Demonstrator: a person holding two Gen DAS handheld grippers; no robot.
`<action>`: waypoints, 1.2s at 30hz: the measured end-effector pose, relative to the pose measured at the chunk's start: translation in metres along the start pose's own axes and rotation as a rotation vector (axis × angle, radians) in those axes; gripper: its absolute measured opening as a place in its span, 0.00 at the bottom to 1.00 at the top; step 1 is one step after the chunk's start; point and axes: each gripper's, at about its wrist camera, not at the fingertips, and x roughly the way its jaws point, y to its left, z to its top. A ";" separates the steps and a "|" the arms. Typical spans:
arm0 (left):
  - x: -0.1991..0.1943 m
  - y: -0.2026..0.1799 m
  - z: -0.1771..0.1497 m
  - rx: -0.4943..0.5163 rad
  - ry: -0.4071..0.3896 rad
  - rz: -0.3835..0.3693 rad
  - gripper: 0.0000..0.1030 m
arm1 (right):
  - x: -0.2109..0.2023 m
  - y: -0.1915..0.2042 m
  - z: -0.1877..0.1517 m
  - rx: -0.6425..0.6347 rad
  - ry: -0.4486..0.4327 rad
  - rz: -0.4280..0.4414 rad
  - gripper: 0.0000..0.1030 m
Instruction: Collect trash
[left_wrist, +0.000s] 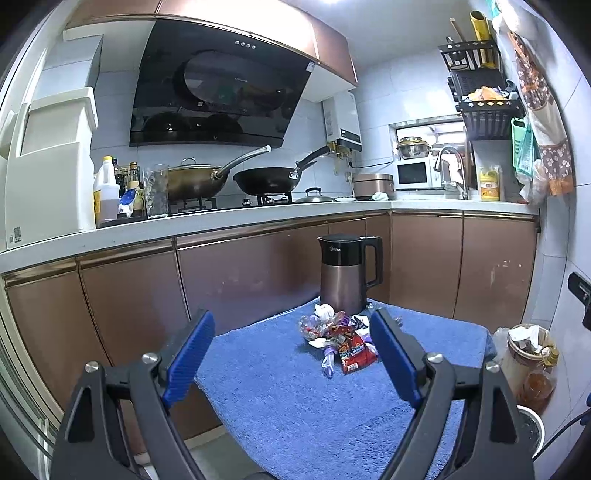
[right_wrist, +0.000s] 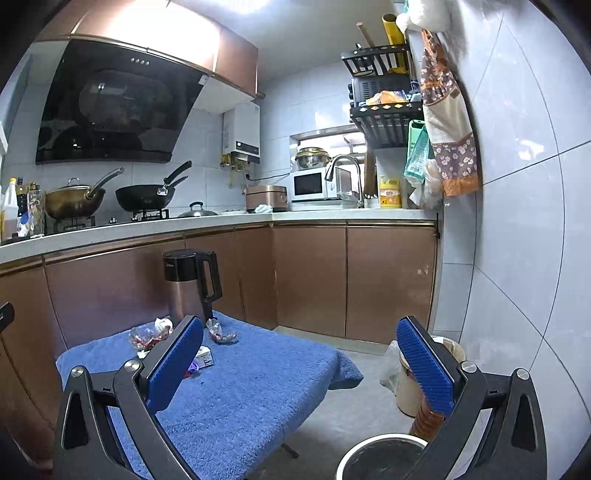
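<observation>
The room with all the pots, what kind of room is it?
It looks like a small home kitchen. A stove holds a black wok under a big range hood, and a microwave sits beside a sink tap on the counter.

The left tool hangs above the near part of the blue-towelled tabletop with its blue pads spread wide and nothing between them. Ahead of it, nearer its right pad, a heap of crumpled wrappers lies on the towel, a red packet on the side closest to the tool. Just beyond the heap an electric kettle stands upright, and off to the tool's right, past the tabletop's edge, sits a lined bin on the floor.
</observation>
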 end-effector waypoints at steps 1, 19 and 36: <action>0.000 -0.001 0.000 0.002 0.000 -0.001 0.83 | 0.000 0.000 0.000 0.002 -0.002 0.002 1.00; 0.005 0.002 0.002 0.002 -0.008 0.007 0.83 | 0.004 -0.006 0.004 0.046 -0.021 0.033 1.00; 0.041 0.007 0.010 0.007 0.016 -0.025 0.83 | 0.027 -0.009 0.011 0.058 0.024 0.098 1.00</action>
